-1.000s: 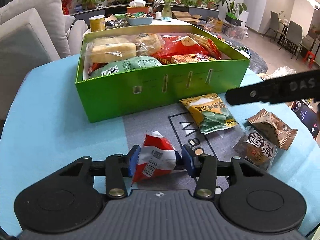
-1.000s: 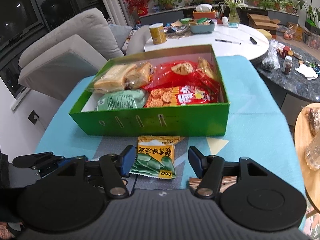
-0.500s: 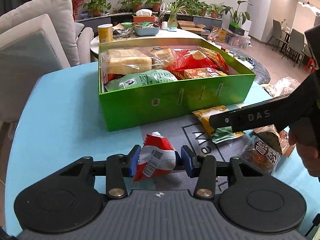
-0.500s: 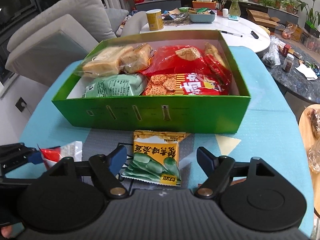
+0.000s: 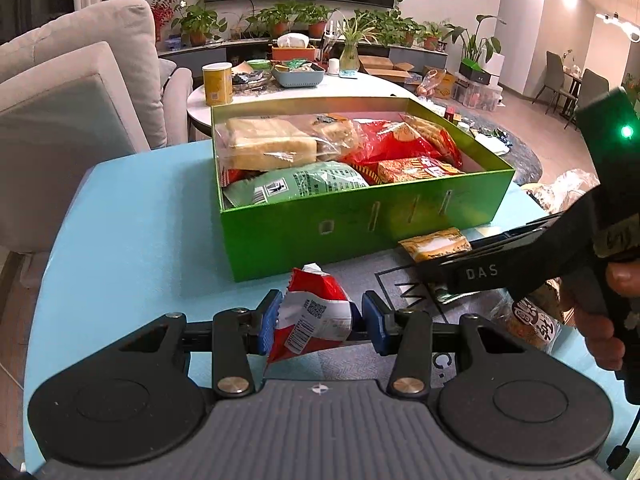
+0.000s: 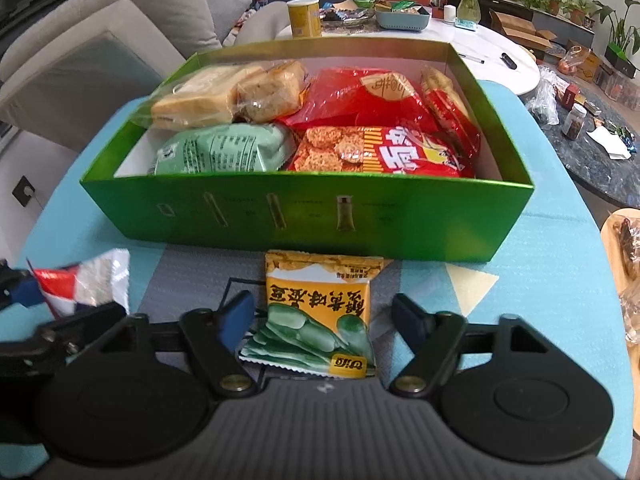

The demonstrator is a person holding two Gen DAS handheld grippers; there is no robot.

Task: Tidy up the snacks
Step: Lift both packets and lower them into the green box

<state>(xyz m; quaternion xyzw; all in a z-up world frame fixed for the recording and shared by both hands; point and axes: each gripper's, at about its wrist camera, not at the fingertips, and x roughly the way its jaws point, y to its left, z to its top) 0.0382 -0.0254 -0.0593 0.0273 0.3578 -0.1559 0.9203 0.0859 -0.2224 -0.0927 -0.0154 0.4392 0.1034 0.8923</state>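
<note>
My left gripper (image 5: 318, 320) is shut on a small red and white snack packet (image 5: 314, 314), held above the table in front of the green box (image 5: 360, 224). The packet also shows at the left of the right wrist view (image 6: 84, 282). My right gripper (image 6: 324, 316) is open, its fingers either side of a yellow and green pea snack bag (image 6: 316, 312) that lies flat on the grey mat just before the box (image 6: 304, 220). The box holds bread, a green bag and red cracker packs.
Two brown wrapped snacks (image 5: 536, 320) lie on the mat at the right, partly behind the right gripper's body (image 5: 520, 268). A grey sofa (image 5: 72, 112) stands left. A white round table (image 6: 472, 44) with clutter stands behind the box.
My right gripper has moved forward and down so its open fingers now straddle the pea bag. My left gripper has lifted and shifted left, still holding the red packet.
</note>
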